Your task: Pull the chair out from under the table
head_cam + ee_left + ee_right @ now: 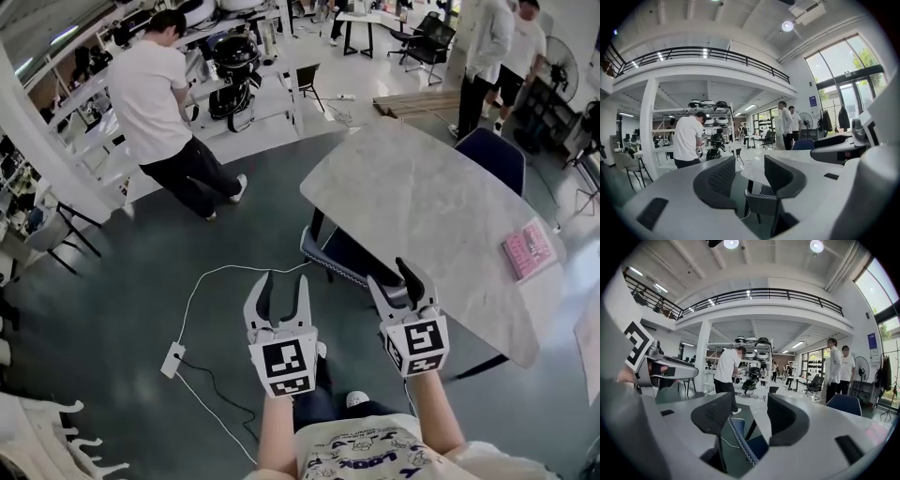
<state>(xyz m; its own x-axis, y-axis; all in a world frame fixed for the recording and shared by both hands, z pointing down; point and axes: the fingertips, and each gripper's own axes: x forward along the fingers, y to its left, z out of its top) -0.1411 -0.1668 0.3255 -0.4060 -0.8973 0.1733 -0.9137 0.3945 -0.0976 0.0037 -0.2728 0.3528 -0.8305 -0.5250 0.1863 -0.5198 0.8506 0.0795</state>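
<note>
Left gripper (284,281), right gripper (391,277), both wide, empty; near chair (342,253), far chair (492,155), one table (422,192).

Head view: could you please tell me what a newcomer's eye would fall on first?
The pale marble-look table fills the upper right, with a dark chair tucked under its near edge. Bottom centre, the left gripper and right gripper point toward that chair, jaws apart and empty. A person in a white shirt stands upper left.

Open floor (112,281) left of chair (325,253); table (422,197) edge close right.
</note>
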